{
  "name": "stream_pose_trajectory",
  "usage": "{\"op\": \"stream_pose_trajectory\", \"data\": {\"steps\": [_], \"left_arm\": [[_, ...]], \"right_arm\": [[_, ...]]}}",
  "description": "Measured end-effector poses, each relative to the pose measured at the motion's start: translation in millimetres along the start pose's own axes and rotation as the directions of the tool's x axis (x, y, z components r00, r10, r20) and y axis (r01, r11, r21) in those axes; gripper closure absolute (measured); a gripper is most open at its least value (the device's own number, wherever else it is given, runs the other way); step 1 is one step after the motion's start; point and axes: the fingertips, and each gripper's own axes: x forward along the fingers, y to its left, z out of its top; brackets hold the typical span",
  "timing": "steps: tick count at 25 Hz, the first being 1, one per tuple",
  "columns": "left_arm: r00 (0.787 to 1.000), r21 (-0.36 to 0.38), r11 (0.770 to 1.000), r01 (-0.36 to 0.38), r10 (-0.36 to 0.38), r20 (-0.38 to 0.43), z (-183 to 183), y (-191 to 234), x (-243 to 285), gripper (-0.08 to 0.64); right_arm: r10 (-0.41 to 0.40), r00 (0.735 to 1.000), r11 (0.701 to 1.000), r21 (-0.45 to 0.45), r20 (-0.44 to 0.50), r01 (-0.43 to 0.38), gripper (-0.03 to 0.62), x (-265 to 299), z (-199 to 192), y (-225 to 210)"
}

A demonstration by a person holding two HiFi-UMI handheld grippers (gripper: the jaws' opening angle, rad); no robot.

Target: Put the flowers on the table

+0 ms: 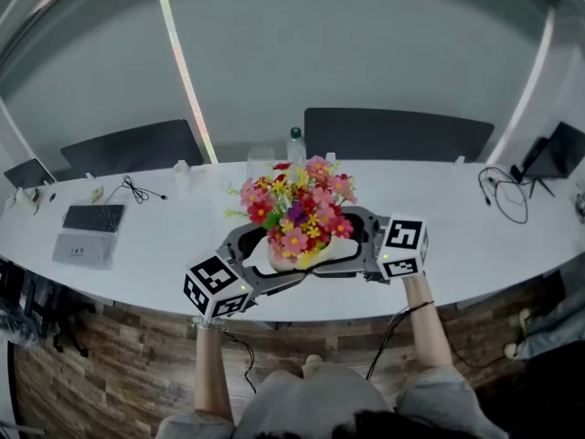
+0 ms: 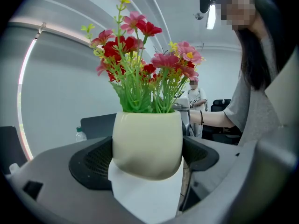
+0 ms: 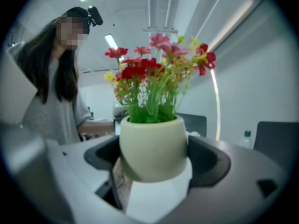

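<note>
Tongs left (image 2: 147, 148), tongs right (image 3: 154, 149), round pot (image 2: 147, 132)

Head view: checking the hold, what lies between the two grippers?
The cream pot of flowers, clamped by the left gripper and right gripper from opposite sides; the head view shows it, both gripper views confirm.
</note>
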Motion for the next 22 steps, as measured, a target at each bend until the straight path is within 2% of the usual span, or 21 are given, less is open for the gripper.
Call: {"op": "stream_pose_trajectory", "data": {"steps": [10, 22], "left_arm": [[1.0, -0.03, 0.999, -0.013, 0.013, -0.008, -6.6, 34.9, 22.1, 0.104], [1.0, -0.076, 0.997, 0.006, -0.007, -0.014, -49.5, 66.0, 42.1, 0.104]], "right_arm": [[0.025, 1.0, 0.999, 0.03, 0.005, -0.025, 0.153, 1.2, -10.6, -41.2], [0.012, 1.0, 0.997, 0.072, 0.013, -0.013, 0.153, 14.8, -51.9, -75.6]]}}
